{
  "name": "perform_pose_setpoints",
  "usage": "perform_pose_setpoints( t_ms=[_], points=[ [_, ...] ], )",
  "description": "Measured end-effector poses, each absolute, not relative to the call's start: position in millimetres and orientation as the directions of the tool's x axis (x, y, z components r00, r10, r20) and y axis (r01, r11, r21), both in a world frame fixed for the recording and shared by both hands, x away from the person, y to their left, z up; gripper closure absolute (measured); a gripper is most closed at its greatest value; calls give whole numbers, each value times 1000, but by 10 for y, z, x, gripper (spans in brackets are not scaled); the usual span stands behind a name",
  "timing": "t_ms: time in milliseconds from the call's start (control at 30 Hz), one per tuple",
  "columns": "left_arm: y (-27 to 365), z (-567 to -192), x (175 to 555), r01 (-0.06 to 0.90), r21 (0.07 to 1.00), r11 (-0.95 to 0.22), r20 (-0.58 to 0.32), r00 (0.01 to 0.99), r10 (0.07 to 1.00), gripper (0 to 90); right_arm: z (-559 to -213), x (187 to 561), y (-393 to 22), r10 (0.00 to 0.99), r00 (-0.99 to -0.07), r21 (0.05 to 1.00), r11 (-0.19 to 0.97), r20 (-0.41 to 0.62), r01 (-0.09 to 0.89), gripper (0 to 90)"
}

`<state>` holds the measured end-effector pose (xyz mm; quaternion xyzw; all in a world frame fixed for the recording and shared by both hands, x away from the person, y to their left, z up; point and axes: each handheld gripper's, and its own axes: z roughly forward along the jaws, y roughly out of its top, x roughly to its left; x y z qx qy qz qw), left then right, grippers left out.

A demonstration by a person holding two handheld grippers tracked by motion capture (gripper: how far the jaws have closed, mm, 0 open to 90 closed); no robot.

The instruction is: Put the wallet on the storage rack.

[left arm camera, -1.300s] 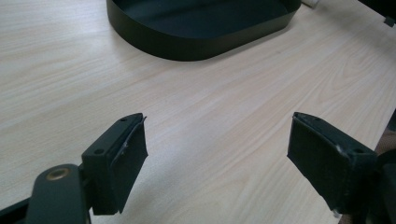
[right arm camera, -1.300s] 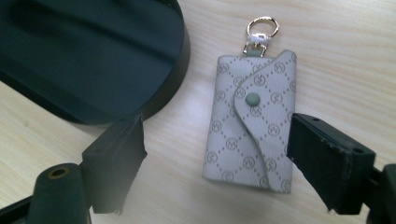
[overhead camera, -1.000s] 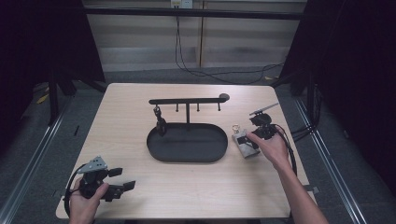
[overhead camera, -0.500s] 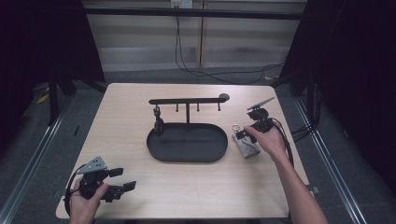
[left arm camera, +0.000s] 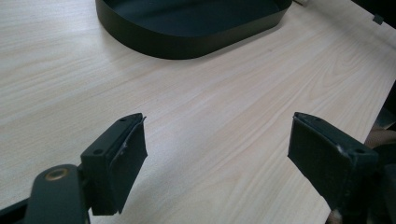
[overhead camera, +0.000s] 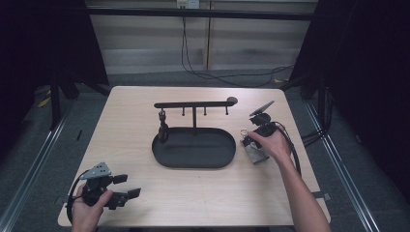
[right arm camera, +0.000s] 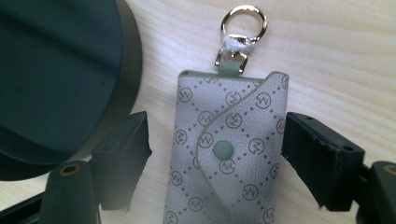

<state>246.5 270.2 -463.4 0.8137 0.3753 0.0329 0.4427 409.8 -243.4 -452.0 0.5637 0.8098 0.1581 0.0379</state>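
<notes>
the key pouch [right arm camera: 227,154] lies flat on the wooden table [overhead camera: 193,193], in the centre of the right gripper view and at right of centre in the high view [overhead camera: 255,153], just beside the right end of the black oval tray [overhead camera: 193,162]. it is a small grey patterned case with a snap button on its flap and a metal ring [right arm camera: 244,18] at one end. its long axis runs up and down the right gripper view, ring end toward the top of the frame, body running off the bottom edge, so it points straight away from the camera along the line of the jaws.

the right gripper [right arm camera: 215,154] sits astride it: one black jaw stands at lower left of the frame, the other at lower right, with the pouch's two long edges between them. the jaws have just been closing, yet a sliver of table shows on each side, so the pads look parted and not pressing; the left one is close to the tray's wall. i judge the coming squeeze will go across the short width, which suits a grasp.

the left gripper [overhead camera: 126,186] rests at the lower left of the high view, well apart from the pouch, its jaws spread wide over bare wood [left arm camera: 215,149]. the right hand [overhead camera: 270,145] is plainly the nearer one.
</notes>
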Motion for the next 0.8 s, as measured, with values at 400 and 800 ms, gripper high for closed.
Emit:
perform_pose_setpoints(
  t_ms=[400,800],
  points=[
    [2705,-4640,2473,587,742,-325,-289,716,635,191,-4642,4167,-2415,933,-351,233,326,74,916,274],
    [2706,-4645,2477,588,739,-327,-287,715,637,191,-4682,4179,-2366,938,-343,209,326,51,922,256]
  ],
)
